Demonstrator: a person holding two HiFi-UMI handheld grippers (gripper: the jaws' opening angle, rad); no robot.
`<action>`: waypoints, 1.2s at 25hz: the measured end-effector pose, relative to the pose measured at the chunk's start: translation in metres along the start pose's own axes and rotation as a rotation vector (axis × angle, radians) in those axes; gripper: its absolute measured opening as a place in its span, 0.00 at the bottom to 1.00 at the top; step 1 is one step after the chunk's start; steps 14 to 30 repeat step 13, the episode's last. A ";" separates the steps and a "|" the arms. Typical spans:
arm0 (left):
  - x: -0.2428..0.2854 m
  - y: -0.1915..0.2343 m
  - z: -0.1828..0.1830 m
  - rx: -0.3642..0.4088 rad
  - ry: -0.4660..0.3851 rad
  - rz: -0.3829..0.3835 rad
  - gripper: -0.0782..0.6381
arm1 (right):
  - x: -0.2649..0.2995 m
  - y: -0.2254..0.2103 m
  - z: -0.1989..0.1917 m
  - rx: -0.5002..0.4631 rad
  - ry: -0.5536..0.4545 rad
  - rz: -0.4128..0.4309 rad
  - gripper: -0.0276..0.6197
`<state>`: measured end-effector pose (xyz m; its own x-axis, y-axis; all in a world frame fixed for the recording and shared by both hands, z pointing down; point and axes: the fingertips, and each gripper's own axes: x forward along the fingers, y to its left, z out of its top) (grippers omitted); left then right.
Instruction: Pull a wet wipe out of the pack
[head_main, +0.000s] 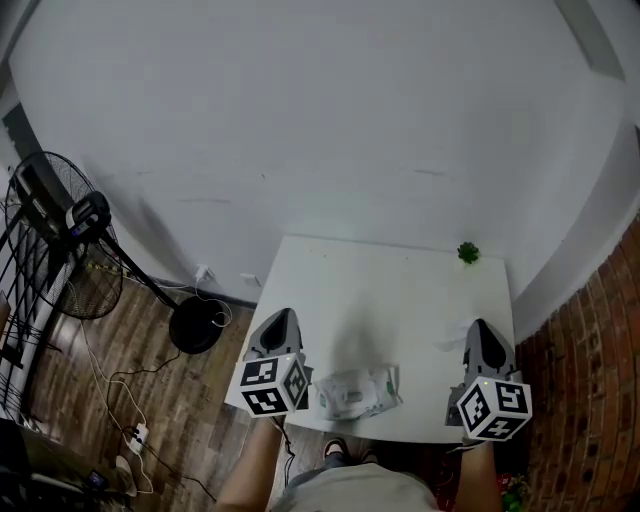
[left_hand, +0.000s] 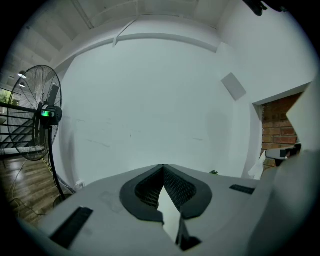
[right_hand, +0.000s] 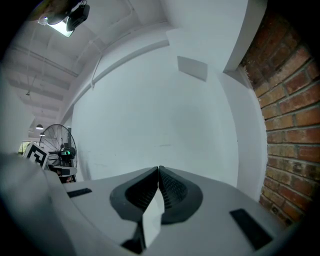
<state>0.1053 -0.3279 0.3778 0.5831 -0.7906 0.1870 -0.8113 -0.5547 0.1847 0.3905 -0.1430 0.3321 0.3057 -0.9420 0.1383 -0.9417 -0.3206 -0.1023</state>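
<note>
The wet wipe pack (head_main: 358, 392), a crinkly clear and white packet, lies near the front edge of the white table (head_main: 390, 290). My left gripper (head_main: 285, 316) hovers just left of the pack, and my right gripper (head_main: 481, 326) is further off to its right. Both point away from me toward the wall. In the left gripper view the jaws (left_hand: 163, 166) meet at their tips with nothing held. The right gripper (right_hand: 158, 168) is shut and empty too. Neither gripper view shows the pack.
A small green plant (head_main: 467, 253) stands at the table's far right corner. A black standing fan (head_main: 60, 240) and its round base (head_main: 197, 323) are on the wooden floor to the left, with cables. A brick wall (head_main: 600, 330) borders the right.
</note>
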 end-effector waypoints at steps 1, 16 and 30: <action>0.000 0.001 -0.001 -0.002 0.002 0.002 0.11 | 0.000 0.001 0.000 0.000 0.001 0.001 0.05; -0.013 0.005 -0.005 -0.010 0.005 0.013 0.11 | -0.010 0.004 0.000 -0.001 0.002 0.008 0.05; -0.013 0.005 -0.005 -0.010 0.005 0.013 0.11 | -0.010 0.004 0.000 -0.001 0.002 0.008 0.05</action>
